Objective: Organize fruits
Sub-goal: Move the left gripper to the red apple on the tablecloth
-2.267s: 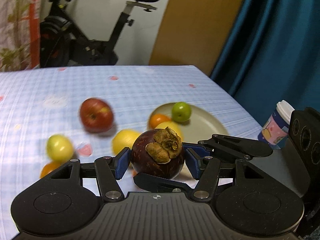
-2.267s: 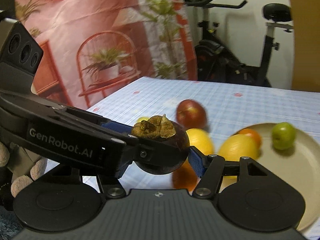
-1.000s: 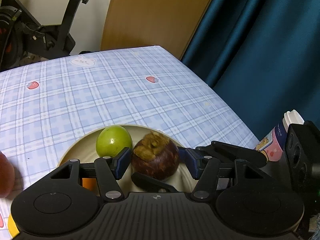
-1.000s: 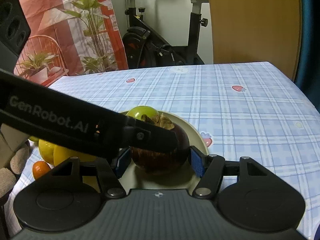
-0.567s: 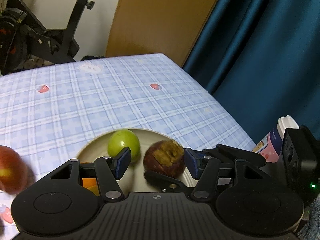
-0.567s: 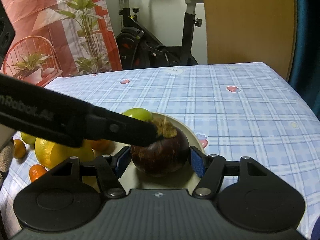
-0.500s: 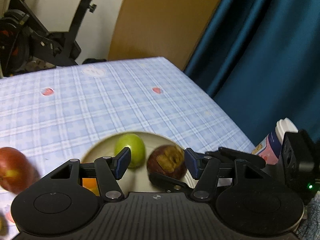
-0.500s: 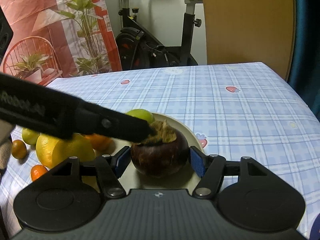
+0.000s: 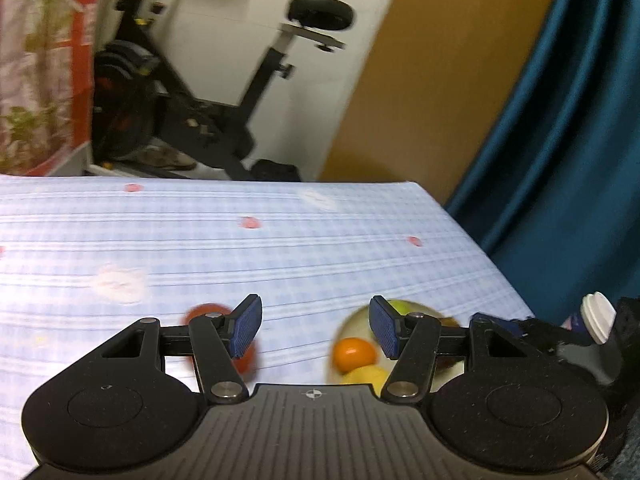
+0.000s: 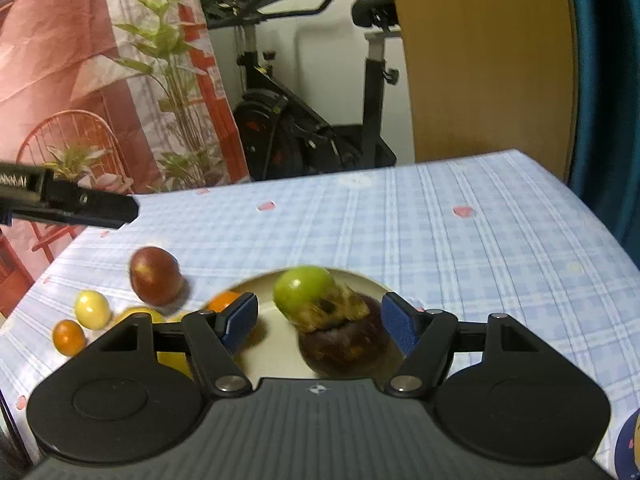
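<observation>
- Since a second ago the mangosteen (image 10: pixel 345 342) has left both pairs of pads and now sits on the plate (image 10: pixel 276 344), while the left gripper (image 9: pixel 315 328) has drawn away from it toward the open tablecloth (image 9: pixel 280 248).
- Right gripper (image 10: pixel 319 322): its jaws are opening. The mangosteen lies between the two blue pads, closer to the right-hand one, with a clear gap on the left-hand side; neither pad presses on it.
- A green fruit (image 10: pixel 304 290) rests on the plate just beyond the mangosteen's dry calyx, touching or nearly touching it, ahead of the right gripper's fingertips.
- Left of the right gripper's left finger, an orange fruit (image 10: pixel 224 302) peeks over the pad at the plate's edge.
- Farther left, off the plate, sit a red apple (image 10: pixel 155 280), a small yellow fruit (image 10: pixel 93 309) and a small orange fruit (image 10: pixel 69 337); a larger yellow one is partly hidden behind the finger linkage.
- The left gripper shows in the right wrist view as a dark bar at the left edge, raised above those loose fruits.
- Left gripper: fingers spread, nothing between them but bare cloth.
- In the blurred left wrist view the red apple shows behind its left pad, and the plate with an orange fruit and a yellow one shows behind its right pad.
- A white-lidded cup (image 9: pixel 596 318) stands at the far right of the left gripper, beside the right gripper's body.
</observation>
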Available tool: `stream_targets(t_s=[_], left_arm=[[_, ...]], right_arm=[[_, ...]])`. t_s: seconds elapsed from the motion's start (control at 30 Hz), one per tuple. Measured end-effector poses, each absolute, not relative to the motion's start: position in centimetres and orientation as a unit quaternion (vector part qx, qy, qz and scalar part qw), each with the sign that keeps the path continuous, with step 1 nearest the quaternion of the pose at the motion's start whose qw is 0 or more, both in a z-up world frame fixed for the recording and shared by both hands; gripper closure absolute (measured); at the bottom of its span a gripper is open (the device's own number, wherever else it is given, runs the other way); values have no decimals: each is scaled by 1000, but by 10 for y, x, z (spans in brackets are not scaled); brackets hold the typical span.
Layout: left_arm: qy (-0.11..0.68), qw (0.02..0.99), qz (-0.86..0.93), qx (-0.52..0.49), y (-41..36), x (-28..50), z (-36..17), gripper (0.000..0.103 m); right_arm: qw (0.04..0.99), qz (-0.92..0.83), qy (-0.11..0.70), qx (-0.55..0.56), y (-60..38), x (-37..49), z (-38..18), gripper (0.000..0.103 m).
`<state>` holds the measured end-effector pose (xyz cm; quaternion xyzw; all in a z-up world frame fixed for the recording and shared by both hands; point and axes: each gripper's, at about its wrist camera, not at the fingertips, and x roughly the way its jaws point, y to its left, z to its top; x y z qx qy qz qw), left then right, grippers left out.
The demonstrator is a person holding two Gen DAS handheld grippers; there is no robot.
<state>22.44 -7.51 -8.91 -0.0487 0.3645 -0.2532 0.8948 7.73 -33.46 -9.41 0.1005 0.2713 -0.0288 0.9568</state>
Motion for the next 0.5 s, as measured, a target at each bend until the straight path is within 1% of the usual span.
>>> stream_targets(t_s=[0.33,0.5], left_arm=[[342,917,-198,-58,-21,229,-69,40],[349,916,-187,-60,-7,237,-76,40]], right_arm=[[964,26,259,53,-282,101,-77,32],[962,60,265,20,-255,119,-79,32]])
